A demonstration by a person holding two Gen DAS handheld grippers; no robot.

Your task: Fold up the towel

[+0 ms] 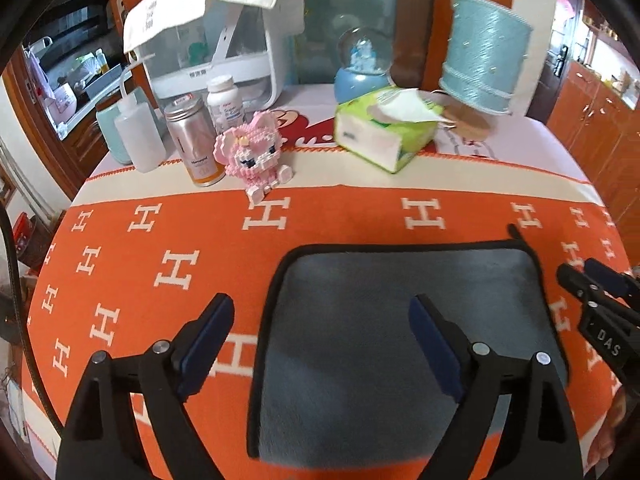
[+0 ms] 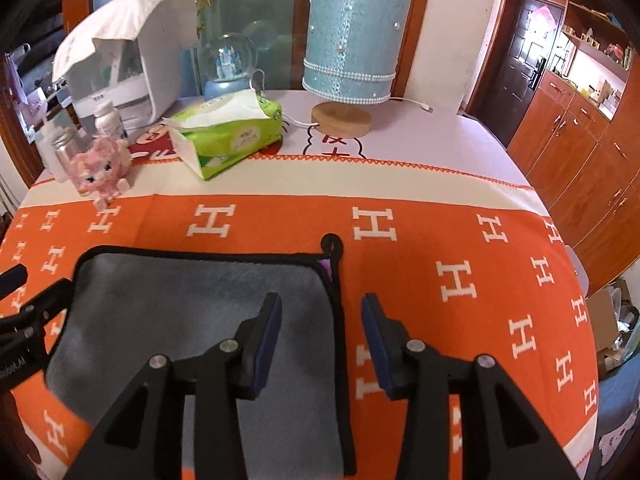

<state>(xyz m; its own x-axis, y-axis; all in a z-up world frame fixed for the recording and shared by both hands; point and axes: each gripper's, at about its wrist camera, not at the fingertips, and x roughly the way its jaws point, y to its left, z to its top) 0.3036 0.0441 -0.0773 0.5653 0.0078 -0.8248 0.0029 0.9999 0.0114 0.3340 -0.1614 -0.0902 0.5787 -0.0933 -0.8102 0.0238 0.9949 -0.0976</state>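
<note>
A grey towel with black trim lies flat on the orange H-pattern cloth. It also shows in the right wrist view, with a black hanging loop at its far right corner. My left gripper is open and empty, its jaws straddling the towel's left edge. My right gripper is open and empty, its jaws straddling the towel's right edge. The right gripper also shows at the right of the left wrist view.
At the back of the table stand a green tissue pack, a pink block toy, bottles, a snow globe, a blue lamp and a white appliance. Wooden cabinets are on the right.
</note>
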